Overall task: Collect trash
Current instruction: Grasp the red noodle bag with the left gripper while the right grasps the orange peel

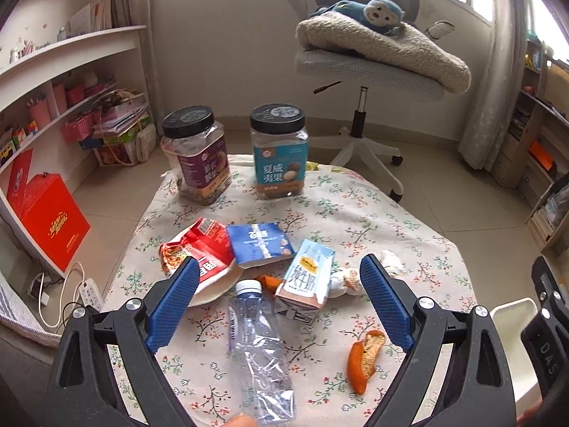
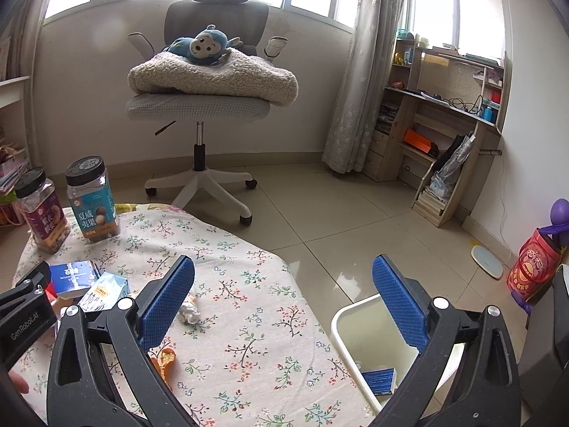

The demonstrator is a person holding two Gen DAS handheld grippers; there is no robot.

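Left gripper (image 1: 279,293): we are holding it with jaws spread wide and nothing between the pads, hovering over the floral table (image 1: 409,235). Right gripper (image 2: 282,297): we are holding it likewise apart and empty, spanning the table edge and a white bin (image 2: 343,323) that is standing on the floor just beside the table.

Nearest, we are seeing a clear bottle (image 1: 261,352) lying between the left fingers, and an orange peel (image 1: 366,359) lying to its right. Beyond these we are finding a milk carton (image 1: 307,277), a crumpled wrapper (image 1: 343,281) touching it, a blue packet (image 1: 259,243) and a red bag (image 1: 199,252). A blue box (image 2: 378,379) is lying inside the bin.

Farther back, two jars (image 1: 279,151) are standing upright. A chair (image 1: 362,67) is standing beyond the table.
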